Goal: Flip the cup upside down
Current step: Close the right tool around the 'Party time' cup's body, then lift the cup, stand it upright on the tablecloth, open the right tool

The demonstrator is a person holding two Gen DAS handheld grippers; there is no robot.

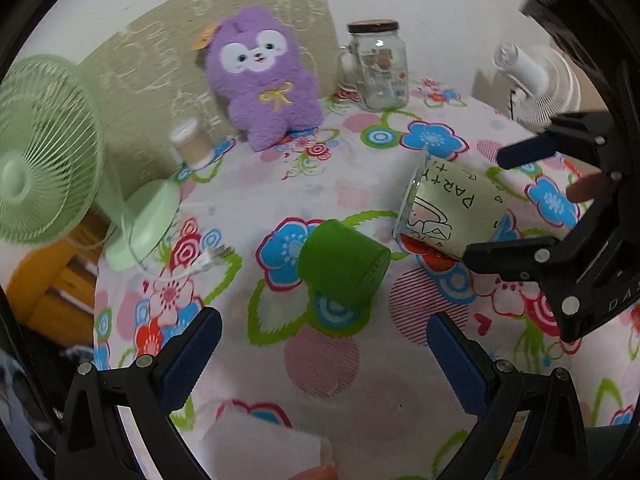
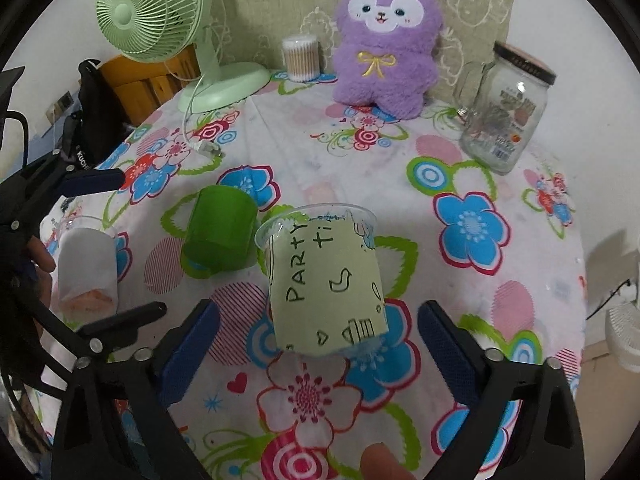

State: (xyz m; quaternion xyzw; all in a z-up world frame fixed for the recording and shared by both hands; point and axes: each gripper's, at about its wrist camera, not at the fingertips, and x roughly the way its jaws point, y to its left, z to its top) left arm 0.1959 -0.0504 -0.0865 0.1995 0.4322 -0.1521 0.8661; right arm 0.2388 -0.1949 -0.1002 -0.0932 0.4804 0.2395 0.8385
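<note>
A clear plastic cup [image 2: 326,280] with a pale green "PARTY" sleeve lies tilted on its side on the floral tablecloth, mouth away from me; it also shows in the left wrist view [image 1: 448,208]. My right gripper [image 2: 320,356] is open, its blue pads either side of the cup's base, not touching. A green cup [image 2: 220,236] stands mouth down to its left, also in the left wrist view [image 1: 344,264]. My left gripper [image 1: 324,360] is open and empty, just short of the green cup.
A white paper-lined cup [image 2: 86,268] stands at the left near the left gripper. A purple plush [image 2: 386,36], green fan [image 2: 156,12], glass jar [image 2: 506,112] and cotton swab tub [image 2: 301,58] line the back. A white fan [image 1: 536,84] sits at the right edge.
</note>
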